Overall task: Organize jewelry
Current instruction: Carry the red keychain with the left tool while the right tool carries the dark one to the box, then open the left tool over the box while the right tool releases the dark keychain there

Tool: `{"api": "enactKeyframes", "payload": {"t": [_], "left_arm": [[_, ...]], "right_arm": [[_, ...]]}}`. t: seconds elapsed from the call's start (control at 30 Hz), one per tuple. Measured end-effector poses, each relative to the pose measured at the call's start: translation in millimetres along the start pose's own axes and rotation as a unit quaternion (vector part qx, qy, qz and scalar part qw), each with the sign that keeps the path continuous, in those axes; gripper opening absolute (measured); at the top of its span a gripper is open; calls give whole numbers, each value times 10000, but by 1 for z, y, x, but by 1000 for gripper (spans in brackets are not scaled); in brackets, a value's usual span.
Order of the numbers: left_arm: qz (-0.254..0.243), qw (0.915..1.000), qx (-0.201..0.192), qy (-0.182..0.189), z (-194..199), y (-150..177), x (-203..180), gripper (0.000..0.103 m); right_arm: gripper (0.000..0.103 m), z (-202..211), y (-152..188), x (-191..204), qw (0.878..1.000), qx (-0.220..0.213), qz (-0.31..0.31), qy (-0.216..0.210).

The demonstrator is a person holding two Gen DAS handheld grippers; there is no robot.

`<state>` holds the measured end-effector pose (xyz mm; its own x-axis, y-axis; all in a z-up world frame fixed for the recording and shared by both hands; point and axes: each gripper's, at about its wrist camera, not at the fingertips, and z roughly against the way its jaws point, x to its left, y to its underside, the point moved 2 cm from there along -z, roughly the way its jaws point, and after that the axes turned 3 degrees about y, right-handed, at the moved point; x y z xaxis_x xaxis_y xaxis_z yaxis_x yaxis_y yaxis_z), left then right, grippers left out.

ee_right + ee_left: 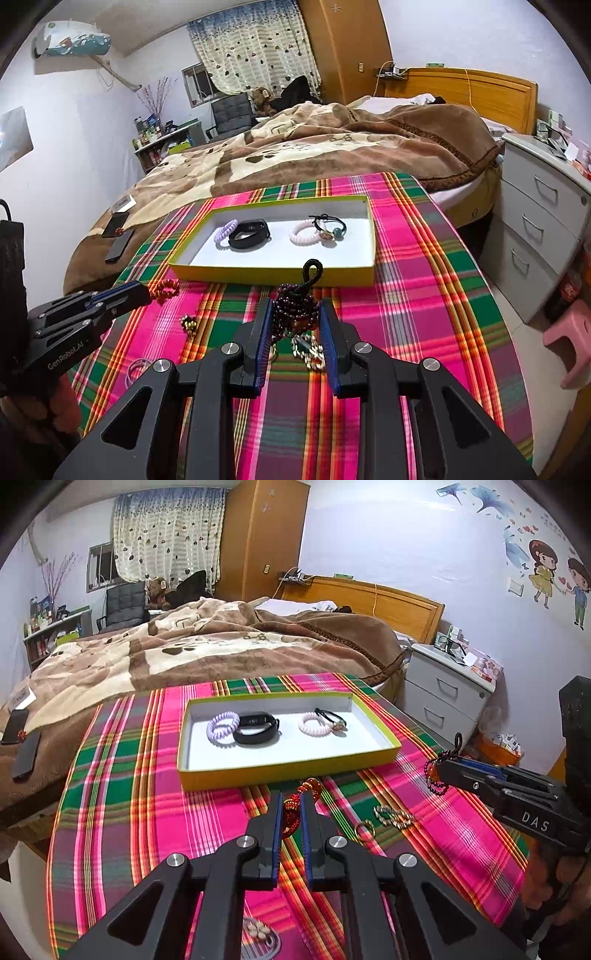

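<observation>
A yellow-rimmed box (pixel 284 771) (pixel 273 275) lies on the plaid cloth. It holds a lilac coil band (pixel 222 726), a black wristband (pixel 256 728), a pink coil band (pixel 313 723) and a black hair tie (pixel 330 223). My left gripper (pixel 291 799) is shut on a red-orange beaded bracelet (pixel 299 801), just in front of the box; the bracelet also shows in the right wrist view (pixel 165 289). My right gripper (pixel 295 314) is shut on a dark purple beaded bracelet (pixel 295 308) with a black loop, held above the cloth; it also shows in the left wrist view (pixel 436 775).
On the cloth lie a rhinestone bracelet (pixel 393 816), a gold ring (pixel 364 829), a green-stone chain (pixel 308 350), a gold bead piece (pixel 189 325) and a shell item (pixel 258 932). A bed (pixel 207 646) stands behind the table, a drawer unit (pixel 543 221) and pink stool (pixel 569 343) to the right.
</observation>
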<state>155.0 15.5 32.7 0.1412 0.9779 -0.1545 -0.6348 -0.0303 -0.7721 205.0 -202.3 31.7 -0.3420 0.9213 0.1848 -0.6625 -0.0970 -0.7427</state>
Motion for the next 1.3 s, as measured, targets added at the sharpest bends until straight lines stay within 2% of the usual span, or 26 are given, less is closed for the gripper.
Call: {"api": "enactKeyframes", "payload": {"t": [0.37, 0.83, 1.07, 1.3], "left_arm": [[-100, 9999, -51, -87, -22, -24, 8, 9], [-21, 9996, -47, -275, -68, -52, 40, 9], [7, 9992, 111, -385, -102, -62, 61, 9], [34, 9979, 376, -518, -131, -58, 74, 9]], "right_arm": [[26, -24, -19, 0, 9999, 27, 103, 41], [26, -70, -49, -16, 9998, 90, 103, 168], [26, -102, -59, -25, 9992, 244, 104, 301], [26, -132, -57, -33, 9973, 535, 148, 479]]}}
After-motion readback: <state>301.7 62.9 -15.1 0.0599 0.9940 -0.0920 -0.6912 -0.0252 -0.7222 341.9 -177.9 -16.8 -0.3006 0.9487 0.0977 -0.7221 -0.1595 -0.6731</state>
